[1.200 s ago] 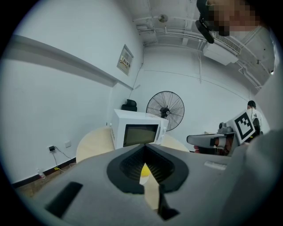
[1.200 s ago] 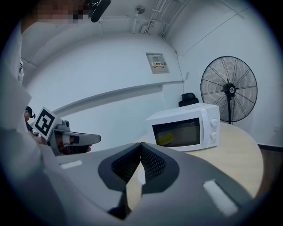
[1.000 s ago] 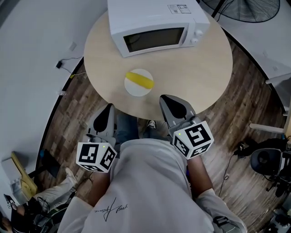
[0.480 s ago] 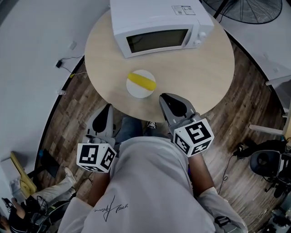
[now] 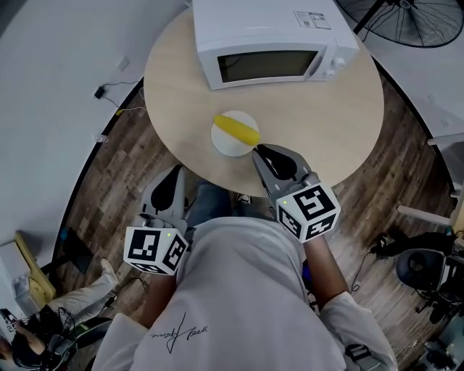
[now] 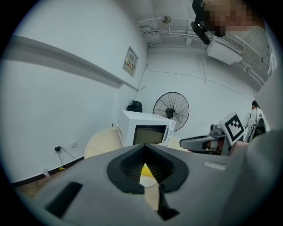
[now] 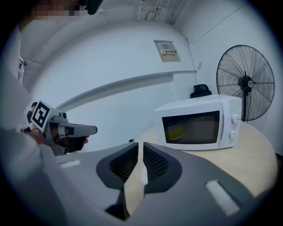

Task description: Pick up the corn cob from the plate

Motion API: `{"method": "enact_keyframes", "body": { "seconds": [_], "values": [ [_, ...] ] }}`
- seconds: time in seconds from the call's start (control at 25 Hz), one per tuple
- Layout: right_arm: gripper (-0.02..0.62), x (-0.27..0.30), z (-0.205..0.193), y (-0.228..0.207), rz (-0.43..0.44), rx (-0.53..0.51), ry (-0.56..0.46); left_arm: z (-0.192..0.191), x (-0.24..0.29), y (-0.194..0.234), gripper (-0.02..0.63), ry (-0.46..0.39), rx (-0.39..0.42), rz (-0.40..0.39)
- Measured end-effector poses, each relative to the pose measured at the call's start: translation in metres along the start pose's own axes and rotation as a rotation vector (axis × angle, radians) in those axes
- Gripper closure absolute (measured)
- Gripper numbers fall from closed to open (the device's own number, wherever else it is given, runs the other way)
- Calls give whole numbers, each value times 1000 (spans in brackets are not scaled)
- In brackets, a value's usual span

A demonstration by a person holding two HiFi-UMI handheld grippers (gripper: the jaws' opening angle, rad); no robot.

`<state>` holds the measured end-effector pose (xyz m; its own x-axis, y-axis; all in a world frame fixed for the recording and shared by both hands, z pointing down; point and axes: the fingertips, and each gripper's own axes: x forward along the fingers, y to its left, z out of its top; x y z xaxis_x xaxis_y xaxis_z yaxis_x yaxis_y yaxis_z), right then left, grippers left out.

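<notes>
The yellow corn cob (image 5: pixel 236 129) lies across a small white plate (image 5: pixel 225 146) on the round wooden table (image 5: pixel 326 123), in front of the microwave. My right gripper (image 5: pixel 259 151) hovers over the table with its tips just off the plate's near right edge. Its jaws are opening, a narrow slit shows between them (image 7: pixel 140 148), and nothing is in it. My left gripper (image 5: pixel 172 174) hangs off the table's near edge, left of the plate. It is shut and empty, and the corn cob (image 6: pixel 145 169) shows behind its jaws (image 6: pixel 143 148).
A white microwave (image 5: pixel 272 36) with its door closed stands at the back of the table. A standing fan (image 5: pixel 406 11) is beyond the table at the right. A cable and plug (image 5: pixel 101 92) lie on the floor at the left. A black chair (image 5: pixel 424 264) stands at the right.
My right gripper has moved forward over the table to the plate's edge. The left gripper has kept its place beside the table edge.
</notes>
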<state>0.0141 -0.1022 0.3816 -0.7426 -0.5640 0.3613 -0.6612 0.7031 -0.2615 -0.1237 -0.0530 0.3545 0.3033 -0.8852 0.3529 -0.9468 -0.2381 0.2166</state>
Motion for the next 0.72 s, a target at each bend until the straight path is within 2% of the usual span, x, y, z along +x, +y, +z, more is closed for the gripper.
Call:
{"method": "enact_keyframes", "body": {
  "seconds": [0.56, 0.72],
  "values": [
    [523, 30, -14, -19, -3, -17, 81, -3, 8, 9, 612, 25, -19, -2],
    [512, 40, -16, -27, -13, -51, 104, -3, 10, 11, 612, 23, -29, -1]
  ]
}}
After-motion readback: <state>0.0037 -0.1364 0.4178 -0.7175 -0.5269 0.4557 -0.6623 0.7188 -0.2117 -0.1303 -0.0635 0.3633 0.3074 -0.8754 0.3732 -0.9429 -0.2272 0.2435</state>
